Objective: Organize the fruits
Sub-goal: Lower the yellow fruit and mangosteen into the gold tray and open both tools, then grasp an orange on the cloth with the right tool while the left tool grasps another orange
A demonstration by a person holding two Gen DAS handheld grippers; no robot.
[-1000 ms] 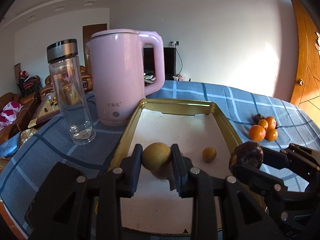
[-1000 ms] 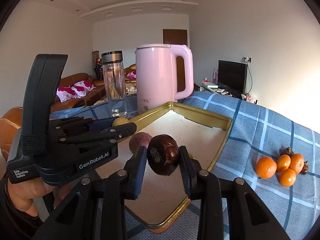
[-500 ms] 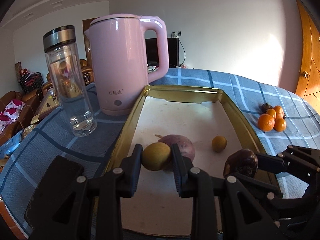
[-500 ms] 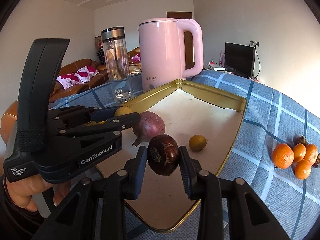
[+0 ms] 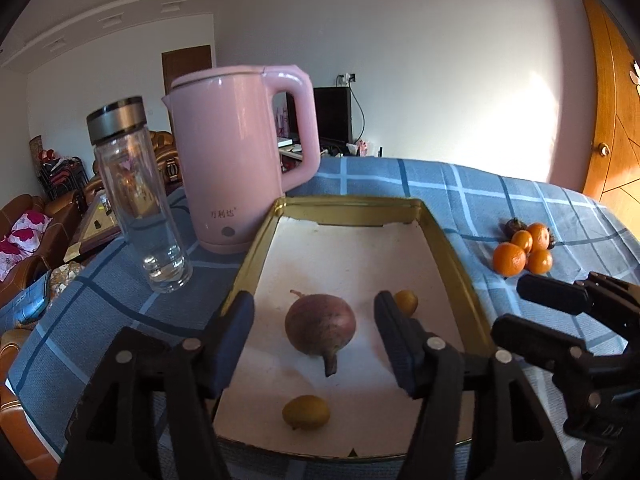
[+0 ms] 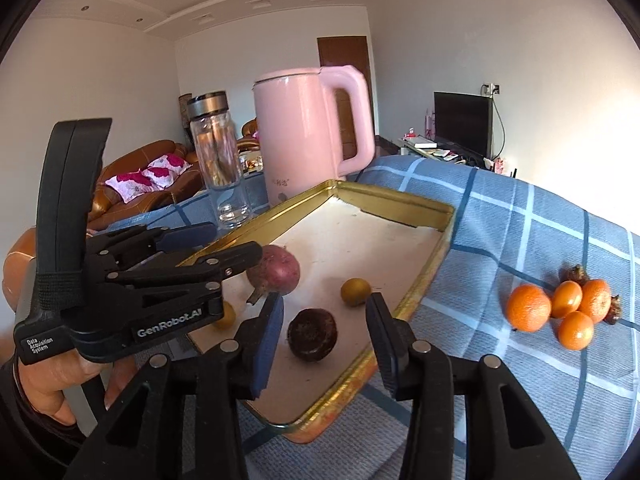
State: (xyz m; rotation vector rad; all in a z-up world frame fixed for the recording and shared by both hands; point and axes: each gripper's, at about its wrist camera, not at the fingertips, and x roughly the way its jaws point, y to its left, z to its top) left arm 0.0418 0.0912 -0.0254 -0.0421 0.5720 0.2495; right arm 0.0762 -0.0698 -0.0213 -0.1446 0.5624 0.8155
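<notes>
Both fruits now dropped onto tray (image 6: 424,276), yellow fruit (image 5: 306,412) near its front edge, dark fruit (image 6: 312,339) by its right edge, left gripper (image 5: 314,340) and right gripper (image 6: 324,340) jaws opening, empty.

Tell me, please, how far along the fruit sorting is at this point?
Done: four fruits lie in the gold tray: a purple fruit, two small yellow ones, and a dark round fruit.

In hand: nothing; the left gripper and right gripper are opening with no pad touching any fruit.

Left: the oranges and small dark fruits clustered on the tablecloth.
</notes>
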